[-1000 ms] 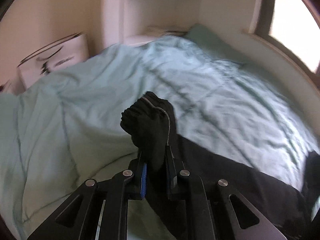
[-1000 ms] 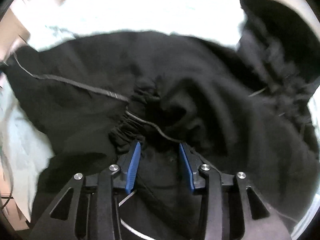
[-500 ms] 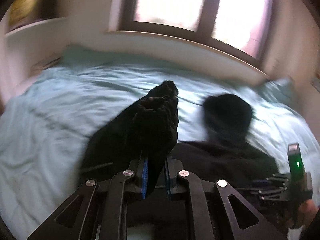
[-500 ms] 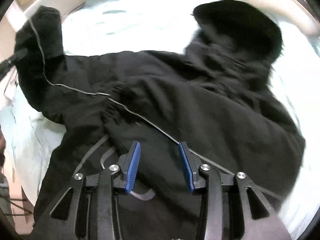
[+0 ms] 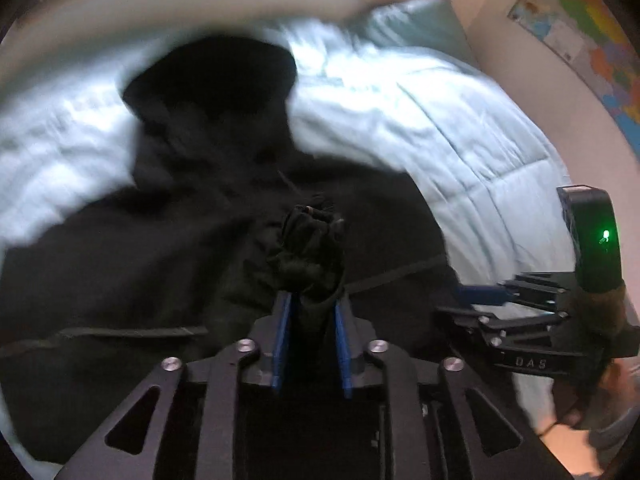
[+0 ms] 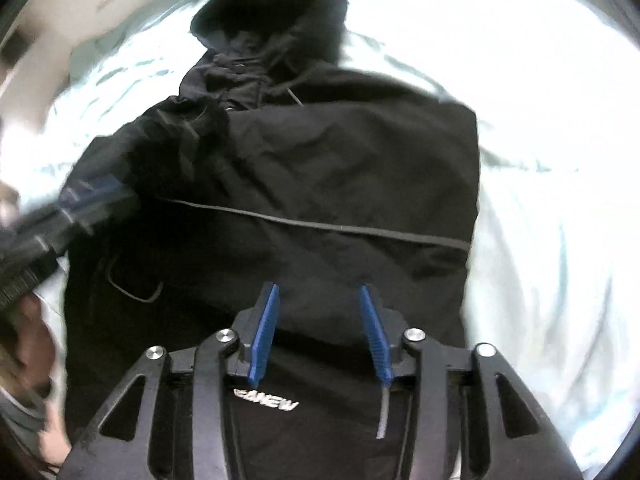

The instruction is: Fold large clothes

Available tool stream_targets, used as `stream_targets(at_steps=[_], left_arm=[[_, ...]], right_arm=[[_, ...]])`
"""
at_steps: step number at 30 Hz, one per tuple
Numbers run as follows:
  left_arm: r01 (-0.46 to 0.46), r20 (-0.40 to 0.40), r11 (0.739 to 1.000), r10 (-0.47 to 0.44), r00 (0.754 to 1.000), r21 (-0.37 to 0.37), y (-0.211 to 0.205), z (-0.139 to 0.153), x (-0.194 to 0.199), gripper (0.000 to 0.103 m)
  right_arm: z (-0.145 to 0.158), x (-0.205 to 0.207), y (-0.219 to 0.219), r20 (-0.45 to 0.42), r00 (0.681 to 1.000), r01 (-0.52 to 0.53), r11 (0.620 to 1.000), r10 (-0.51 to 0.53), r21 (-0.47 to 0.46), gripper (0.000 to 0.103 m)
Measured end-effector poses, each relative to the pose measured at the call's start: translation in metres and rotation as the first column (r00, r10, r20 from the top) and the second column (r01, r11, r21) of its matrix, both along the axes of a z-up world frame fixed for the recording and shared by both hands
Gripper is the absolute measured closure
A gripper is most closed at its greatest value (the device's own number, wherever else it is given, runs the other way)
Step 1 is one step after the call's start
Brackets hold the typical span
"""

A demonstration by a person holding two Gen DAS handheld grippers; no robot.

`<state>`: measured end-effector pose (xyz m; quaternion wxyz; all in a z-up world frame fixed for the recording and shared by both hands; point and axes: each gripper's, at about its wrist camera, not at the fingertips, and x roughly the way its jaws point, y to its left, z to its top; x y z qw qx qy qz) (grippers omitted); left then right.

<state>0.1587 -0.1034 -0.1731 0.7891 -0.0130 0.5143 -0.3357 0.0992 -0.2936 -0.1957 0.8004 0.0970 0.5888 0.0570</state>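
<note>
Left claw (image 5: 310,300) opening around sleeve cuff (image 5: 310,248)

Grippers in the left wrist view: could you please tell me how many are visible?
2. The left gripper, bottom centre, jaws opening around the black cuff; the right gripper, at the right edge, jaws opening with nothing between them. None seems hidden.

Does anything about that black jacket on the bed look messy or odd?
Yes: one sleeve is bunched up in the left claw, whose jaws are opening, and lies folded across the jacket. Otherwise it lies flat on the bed.
</note>
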Motion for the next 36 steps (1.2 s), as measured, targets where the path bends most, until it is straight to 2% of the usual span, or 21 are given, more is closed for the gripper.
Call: stream_targets(at_steps=[1,3,5,7,13,16,19,22,23,24,25,28,31,33,36], left_arm=[[0.005,-0.067,0.998,-0.009,0.998,-0.056,0.003,-0.006,0.002,0.079],[0.0,-0.11,0.995,-0.011,0.994,-0.103,0.011,-0.005,0.001,0.075],[-0.01,-0.126,0.992,-0.006,0.992,-0.128,0.026,-0.003,-0.002,0.052],[-0.03,-0.127,0.988,0.011,0.992,-0.151,0.041,0.004,-0.007,0.044],[-0.136,-0.125,0.985,0.123,0.985,-0.105,0.09,0.008,0.0,0.044],[-0.196,-0.095,0.978,0.189,0.977,-0.077,0.112,0.011,0.001,0.044],[-0.25,-0.077,0.964,0.243,0.967,-0.093,0.133,0.015,0.001,0.044],[-0.29,-0.088,0.952,0.281,0.956,-0.102,0.145,0.011,0.005,0.044],[-0.301,-0.095,0.948,0.292,0.952,-0.101,0.147,0.009,0.006,0.044],[-0.309,-0.099,0.946,0.299,0.949,-0.099,0.149,0.007,0.007,0.044],[-0.315,-0.095,0.945,0.306,0.947,-0.094,0.151,0.007,0.007,0.044],[-0.323,-0.047,0.943,0.32,0.946,-0.077,0.154,0.014,0.004,0.044],[-0.337,-0.016,0.939,0.337,0.941,-0.064,0.162,0.021,0.007,0.044],[-0.351,0.0,0.934,0.351,0.936,-0.069,0.167,0.025,0.012,0.044],[-0.366,-0.007,0.927,0.367,0.93,-0.078,0.168,0.021,0.019,0.044]], right_arm=[[-0.004,0.001,-0.004,-0.022,1.0,0.019,0.999,-0.018,0.046,0.049],[-0.008,0.004,-0.009,-0.04,0.999,0.039,0.99,-0.034,0.133,0.049],[-0.009,0.008,-0.007,-0.043,0.999,0.041,0.983,-0.034,0.178,0.048],[-0.009,0.013,0.002,-0.042,0.999,0.027,0.977,-0.019,0.214,0.047],[-0.016,0.048,0.038,-0.05,0.998,-0.012,0.962,0.027,0.272,0.045],[-0.021,0.064,0.042,-0.068,0.997,0.047,0.958,-0.029,0.283,0.044],[-0.032,0.074,0.041,-0.107,0.991,0.107,0.937,-0.075,0.331,0.043],[-0.054,0.085,0.048,-0.178,0.982,0.13,0.928,-0.07,0.35,0.043],[-0.059,0.087,0.05,-0.188,0.98,0.135,0.916,-0.066,0.379,0.045],[-0.061,0.087,0.052,-0.177,0.982,0.132,0.895,-0.061,0.426,0.065],[-0.059,0.086,0.054,-0.162,0.985,0.12,0.895,-0.054,0.43,0.068],[-0.027,0.076,0.061,-0.045,0.999,0.036,0.94,-0.021,0.34,0.073],[0.02,0.058,0.055,0.086,0.996,-0.022,0.977,0.003,0.214,0.075],[0.052,0.041,0.037,0.167,0.986,-0.02,0.993,0.001,0.113,0.075],[0.077,0.019,0.001,0.227,0.973,0.043,0.998,-0.032,-0.042,0.075]])
